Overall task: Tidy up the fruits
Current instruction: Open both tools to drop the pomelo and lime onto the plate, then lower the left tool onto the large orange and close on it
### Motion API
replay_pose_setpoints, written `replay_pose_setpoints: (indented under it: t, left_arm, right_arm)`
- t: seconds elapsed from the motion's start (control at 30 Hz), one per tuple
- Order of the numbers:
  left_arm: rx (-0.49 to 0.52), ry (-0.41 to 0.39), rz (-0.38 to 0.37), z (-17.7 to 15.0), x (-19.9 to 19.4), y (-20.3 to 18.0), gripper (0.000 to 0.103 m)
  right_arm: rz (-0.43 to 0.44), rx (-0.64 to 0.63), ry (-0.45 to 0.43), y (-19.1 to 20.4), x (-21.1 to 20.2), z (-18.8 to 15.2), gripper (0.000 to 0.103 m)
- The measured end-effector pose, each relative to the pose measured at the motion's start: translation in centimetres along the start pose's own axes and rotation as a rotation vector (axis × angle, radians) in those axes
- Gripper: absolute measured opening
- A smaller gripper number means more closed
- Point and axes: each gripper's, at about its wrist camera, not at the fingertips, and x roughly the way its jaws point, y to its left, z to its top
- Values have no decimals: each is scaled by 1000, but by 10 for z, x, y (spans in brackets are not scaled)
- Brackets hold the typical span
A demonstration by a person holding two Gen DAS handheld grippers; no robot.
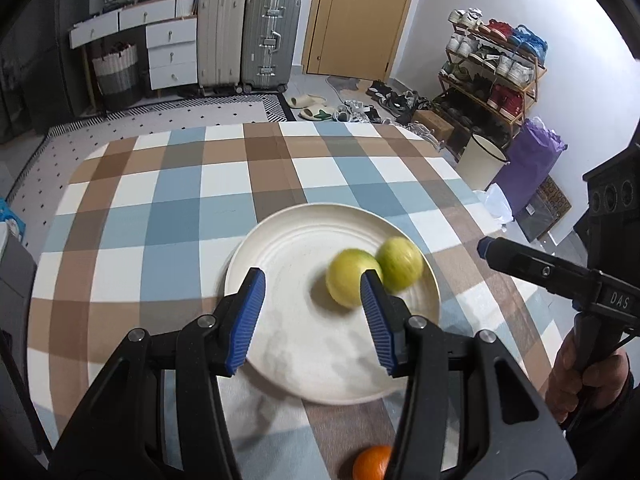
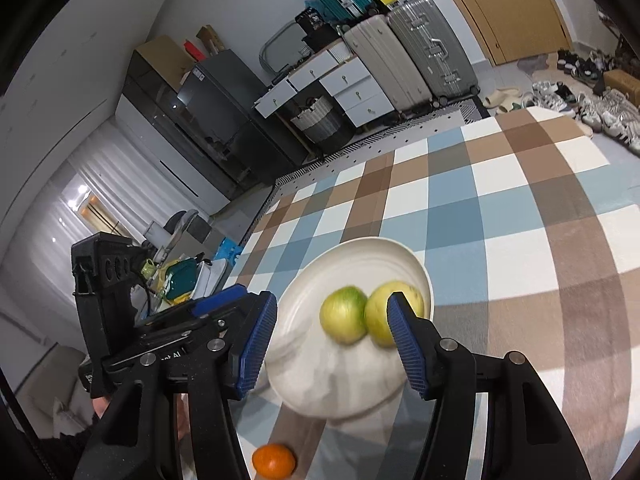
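1. Left wrist view: the left hand-held gripper [image 1: 312,320] hangs with blue pads wide apart and nothing between them, above the round cream ribbed plate [image 1: 280,240] on the checked-cloth surface [image 1: 180,200]. Two round yellow-green fruits [image 1: 352,282] lie touching at the plate's right side. They are likely firm, smooth and prone to roll, so grip across the widest part. A small orange mandarin [image 1: 370,462] sits off the plate at the near edge.

2. Right wrist view: the right hand-held gripper [image 2: 332,344] is likewise spread and empty. The touching pair leaves little finger room between them, and the left tool stands close.
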Motion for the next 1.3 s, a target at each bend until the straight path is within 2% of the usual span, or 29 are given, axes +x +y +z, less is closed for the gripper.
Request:
replay_pose_setpoints:
  t: [0.13, 0.23, 0.37, 0.43, 0.5, 0.57, 0.7, 0.8, 0.87, 0.93, 1.07, 1.23, 1.3]
  left_arm:
    - [11, -17, 19, -17, -21, -6, 46]
    - [15, -33, 46, -31, -37, -12, 48]
    - [13, -62, 74, -46, -56, -20, 63]
    - [17, -77, 85, -52, -65, -25, 64]
    - [16, -89, 88, -58, -74, -29, 69]
    - [15, -107, 96, -66, -84, -34, 80]
    - [19, -128, 101, -79, -101, -41, 83]
    - [8, -149, 122, -89, -116, -44, 89]
    - [3, -161, 129, -95, -125, -45, 103]
    - [5, -183, 138, -101, -134, -47, 102]
    - [25, -205, 157, -114, -149, -52, 102]
    - [14, -196, 162, -129, -153, -50, 102]
    - [10, -186, 160, -138, -153, -50, 102]
  right_arm:
    - [-24, -44, -14, 10, -13, -14, 60]
    - [-27, -64, -34, 17, -25, -25, 69]
    - [-33, -94, -58, 28, -39, -38, 70]
    - [-35, -117, -74, 35, -47, -45, 73]
    - [-32, -137, -94, 42, -55, -51, 83]
    - [-34, -167, -127, 50, -66, -59, 89]
    - [-32, -197, -161, 62, -84, -73, 97]
    - [-23, -215, -183, 69, -96, -83, 102]
    - [-14, -217, -199, 71, -103, -89, 102]
    - [3, -207, -202, 71, -110, -97, 103]
    - [-25, -213, -209, 73, -115, -111, 103]
    - [-74, -241, -243, 79, -123, -125, 103]
    - [-74, -233, -230, 78, -123, -128, 103]
